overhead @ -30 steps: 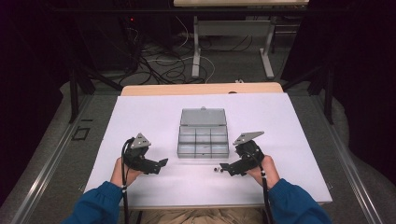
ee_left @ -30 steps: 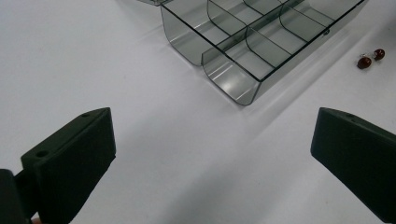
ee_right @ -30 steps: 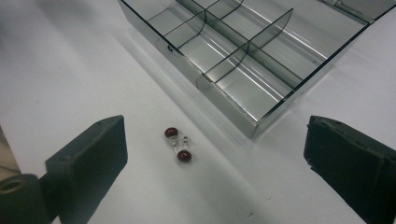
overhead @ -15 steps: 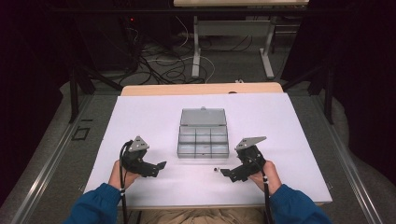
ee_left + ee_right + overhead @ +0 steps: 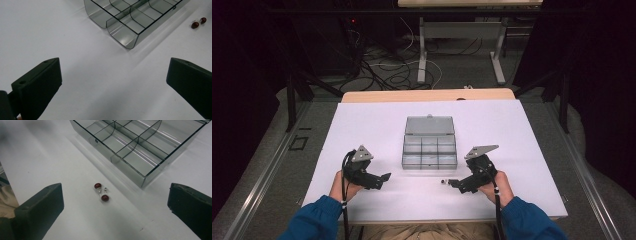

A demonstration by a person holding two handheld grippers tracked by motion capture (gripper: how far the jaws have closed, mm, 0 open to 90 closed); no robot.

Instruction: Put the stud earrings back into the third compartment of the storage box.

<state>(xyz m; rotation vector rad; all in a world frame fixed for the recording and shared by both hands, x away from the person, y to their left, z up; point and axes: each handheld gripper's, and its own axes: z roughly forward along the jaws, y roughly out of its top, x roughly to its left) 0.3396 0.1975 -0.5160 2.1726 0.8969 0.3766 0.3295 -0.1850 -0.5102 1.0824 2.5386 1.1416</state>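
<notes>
Earrings (image 5: 101, 192): pair of small dark-red round studs with short silver posts, lying on the white table (image 5: 372, 125) just off the box's near edge, at about 5 o'clock from the box centre in the high view. Two beads sit just beside each other, posts between them.
Box (image 5: 429, 144): clear grey compartment box, lid open and lying back at 12 o'clock, compartments look empty.
Handling: judged very light, hard, smooth, round, so likely to roll or squirt out under a pinch. Posts look thin and bendable. Table surface is slick.
Grasp point: best bet is one stud at a time, jaws straddling the bead across its widest part, closing slowly; avoid clamping on the post.
Right gripper (image 5: 451, 183): jaws wide apart, nothing between them, low over the table, pointing toward 9 o'clock with the studs just ahead of the tips. Right hand (image 5: 494, 185) at 5 o'clock of the table, wrist low.
Left gripper (image 5: 384, 177): jaws also wide apart and empty, hovering at 7 o'clock of the box, tips aimed toward 3 o'clock. Studs appear at its far upper right in the left gripper view, well apart.
</notes>
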